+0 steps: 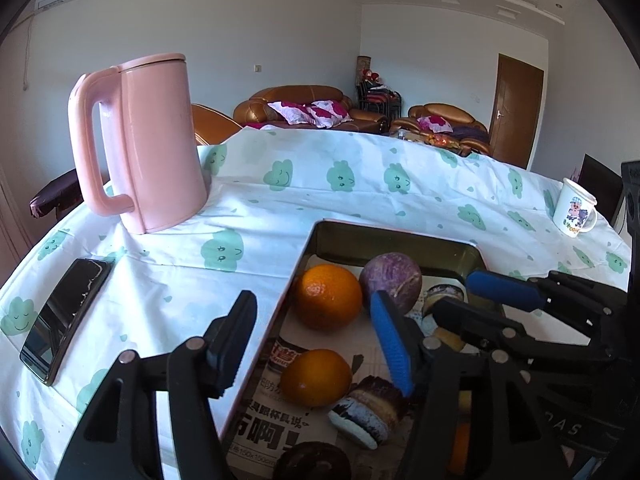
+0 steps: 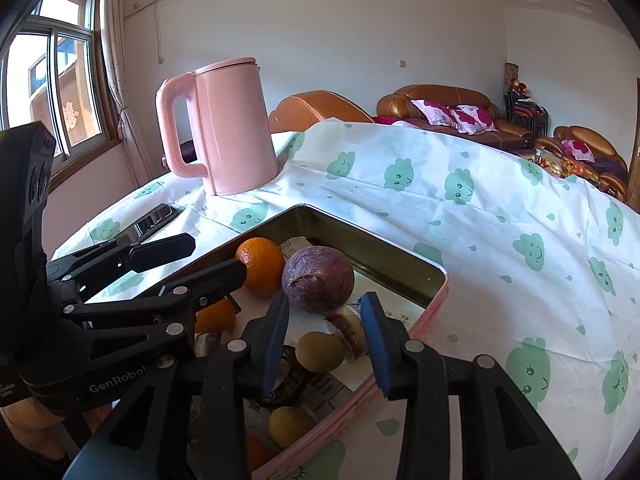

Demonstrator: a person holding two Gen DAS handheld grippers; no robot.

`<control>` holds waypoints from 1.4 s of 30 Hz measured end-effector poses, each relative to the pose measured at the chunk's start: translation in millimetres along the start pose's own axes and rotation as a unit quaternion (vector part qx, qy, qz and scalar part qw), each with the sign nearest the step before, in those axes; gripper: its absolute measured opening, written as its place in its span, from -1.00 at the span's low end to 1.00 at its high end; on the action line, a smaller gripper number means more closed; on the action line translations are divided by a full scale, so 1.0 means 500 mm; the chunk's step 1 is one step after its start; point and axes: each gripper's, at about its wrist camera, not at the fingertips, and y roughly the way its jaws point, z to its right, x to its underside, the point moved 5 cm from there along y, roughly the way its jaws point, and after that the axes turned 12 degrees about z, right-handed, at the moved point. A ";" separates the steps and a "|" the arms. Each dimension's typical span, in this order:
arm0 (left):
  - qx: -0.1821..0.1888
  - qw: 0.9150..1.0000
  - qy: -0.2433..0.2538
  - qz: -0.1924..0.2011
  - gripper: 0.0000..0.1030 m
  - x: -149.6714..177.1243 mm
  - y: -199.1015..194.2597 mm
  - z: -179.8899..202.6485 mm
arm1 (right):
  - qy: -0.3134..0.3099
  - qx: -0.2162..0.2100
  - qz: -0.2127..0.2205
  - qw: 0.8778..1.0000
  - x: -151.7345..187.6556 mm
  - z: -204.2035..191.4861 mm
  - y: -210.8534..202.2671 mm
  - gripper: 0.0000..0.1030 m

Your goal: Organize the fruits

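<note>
Fruits (image 1: 328, 296) crowd tin's (image 1: 304, 248) far corner, left tongs (image 1: 316, 344) spread astride rim, right tongs (image 2: 326, 344) spread above.

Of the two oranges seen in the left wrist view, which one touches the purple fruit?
The far orange, near the tin's back corner, sits against the purple fruit. The near orange lies apart from it, beside a layered cake piece.

Bright daylight from the window (image 2: 60, 76), soft shadows on the tablecloth (image 1: 360, 200), heavy fisheye vignetting, sharp focus.
</note>
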 end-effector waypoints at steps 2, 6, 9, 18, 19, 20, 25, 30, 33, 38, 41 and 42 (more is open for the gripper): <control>-0.005 1.000 -0.002 0.002 0.34 0.000 -0.001 -0.004 | 0.001 0.003 0.005 1.000 -0.002 0.002 -0.004 -0.09; -0.005 1.000 -0.011 0.008 0.47 -0.002 -0.007 -0.012 | 0.004 0.014 0.020 1.000 -0.006 0.008 -0.016 0.16; -0.003 1.000 -0.013 0.014 0.51 -0.004 -0.015 -0.013 | 0.002 0.016 0.032 0.999 -0.008 0.008 -0.026 0.21; 0.002 0.999 -0.014 0.044 0.74 -0.023 -0.055 -0.004 | 0.005 0.027 0.056 0.998 -0.018 0.015 -0.073 0.26; 0.004 0.999 -0.014 0.048 0.77 -0.026 -0.061 -0.002 | 0.005 0.030 0.061 0.998 -0.021 0.016 -0.081 0.28; 0.005 0.999 -0.015 0.052 0.80 -0.029 -0.067 0.000 | 0.002 0.034 0.066 0.997 -0.024 0.017 -0.090 0.32; 0.010 0.997 -0.011 0.070 0.84 -0.042 -0.094 0.010 | -0.012 0.048 0.090 0.995 -0.039 0.014 -0.131 0.36; 0.010 0.996 -0.013 0.085 0.91 -0.053 -0.115 0.012 | -0.023 0.056 0.106 0.993 -0.045 0.010 -0.159 0.45; 0.012 0.996 -0.012 0.087 0.91 -0.054 -0.118 0.014 | -0.021 0.054 0.107 0.993 -0.044 0.010 -0.165 0.46; 0.011 0.996 -0.012 0.086 0.91 -0.052 -0.119 0.017 | -0.020 0.055 0.112 0.992 -0.043 0.010 -0.175 0.46; 0.011 0.996 -0.014 0.085 0.91 -0.048 -0.120 0.017 | -0.020 0.056 0.113 0.992 -0.042 0.010 -0.177 0.46; 0.010 0.996 -0.013 0.085 0.91 -0.048 -0.120 0.017 | -0.019 0.056 0.114 0.992 -0.042 0.011 -0.177 0.46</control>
